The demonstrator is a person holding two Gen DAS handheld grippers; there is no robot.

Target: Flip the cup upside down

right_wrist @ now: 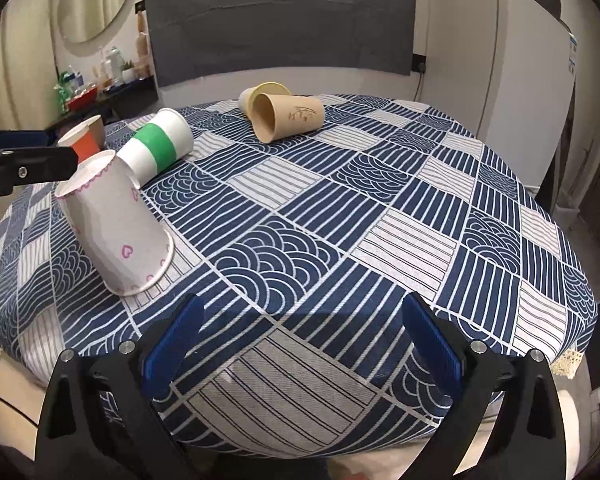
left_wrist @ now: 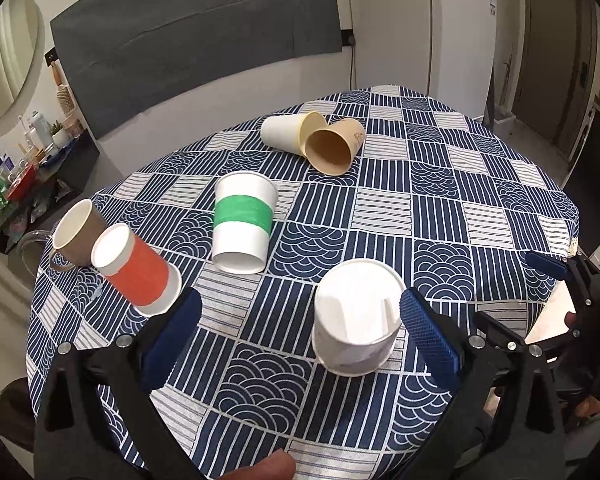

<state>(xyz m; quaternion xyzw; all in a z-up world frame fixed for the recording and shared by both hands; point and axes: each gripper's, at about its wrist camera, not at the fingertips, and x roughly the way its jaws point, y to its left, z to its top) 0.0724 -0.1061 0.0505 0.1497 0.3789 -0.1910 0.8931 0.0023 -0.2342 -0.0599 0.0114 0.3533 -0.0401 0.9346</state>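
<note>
A white paper cup with pink hearts (left_wrist: 354, 316) (right_wrist: 116, 224) stands upside down on the checked tablecloth (left_wrist: 440, 200), close in front of my left gripper (left_wrist: 300, 316), which is open with the cup near its right finger. An orange-banded cup (left_wrist: 138, 270) and a green-banded cup (left_wrist: 242, 224) (right_wrist: 156, 146) also stand upside down. A brown handled cup (left_wrist: 78, 232) stands behind the orange one. A white-and-yellow cup (left_wrist: 288, 132) and a tan cup (left_wrist: 334, 150) (right_wrist: 288, 116) lie on their sides at the far side. My right gripper (right_wrist: 300, 320) is open and empty over the near table edge.
A dark shelf with bottles and a red bowl (left_wrist: 20, 184) stands left of the table. A white fridge (right_wrist: 500, 60) stands at the back right. My right gripper shows at the right edge of the left wrist view (left_wrist: 560, 272).
</note>
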